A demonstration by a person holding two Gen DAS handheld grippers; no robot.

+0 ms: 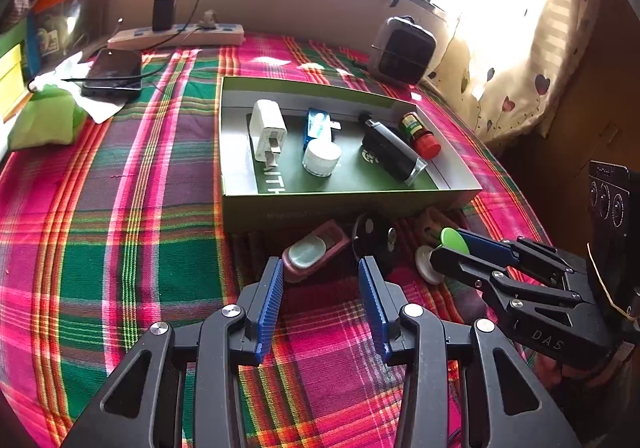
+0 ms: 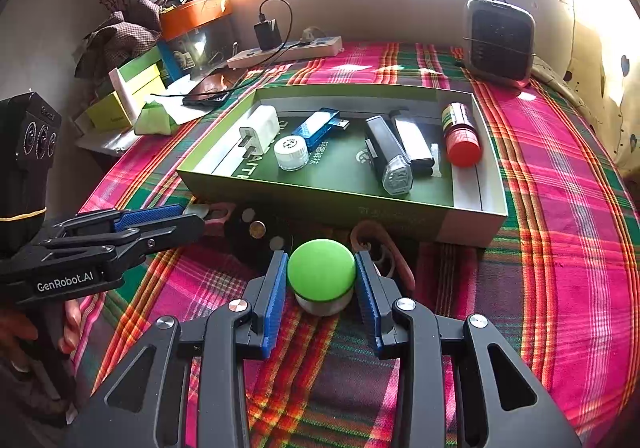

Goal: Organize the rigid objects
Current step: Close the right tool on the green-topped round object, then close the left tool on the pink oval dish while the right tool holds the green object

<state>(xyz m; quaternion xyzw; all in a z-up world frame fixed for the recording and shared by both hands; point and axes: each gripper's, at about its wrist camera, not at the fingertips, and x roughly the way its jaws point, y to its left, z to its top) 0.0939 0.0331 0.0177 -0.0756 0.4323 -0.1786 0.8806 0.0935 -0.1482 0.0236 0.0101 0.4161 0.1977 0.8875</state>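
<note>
One open green box (image 2: 248, 190) holds six things: one white charger plug (image 2: 259, 128), one blue USB stick (image 2: 320, 124), one small white jar (image 2: 291, 153), two dark oblong devices (image 2: 386, 152), and one red-capped bottle (image 2: 462, 134). One green-lidded jar (image 2: 322, 276) sits outside the box, on the plaid cloth (image 2: 540, 288).

A home: plaid tablecloth (image 2: 560, 208), heart-print curtain (image 1: 520, 68), power strip (image 2: 286, 50), small heater (image 2: 500, 44)

The pink case (image 1: 316, 254) is partly hidden behind the left gripper (image 1: 320, 280). In front of the green box (image 2: 320, 204), the black thing (image 2: 256, 232) is too dark to name.
</note>
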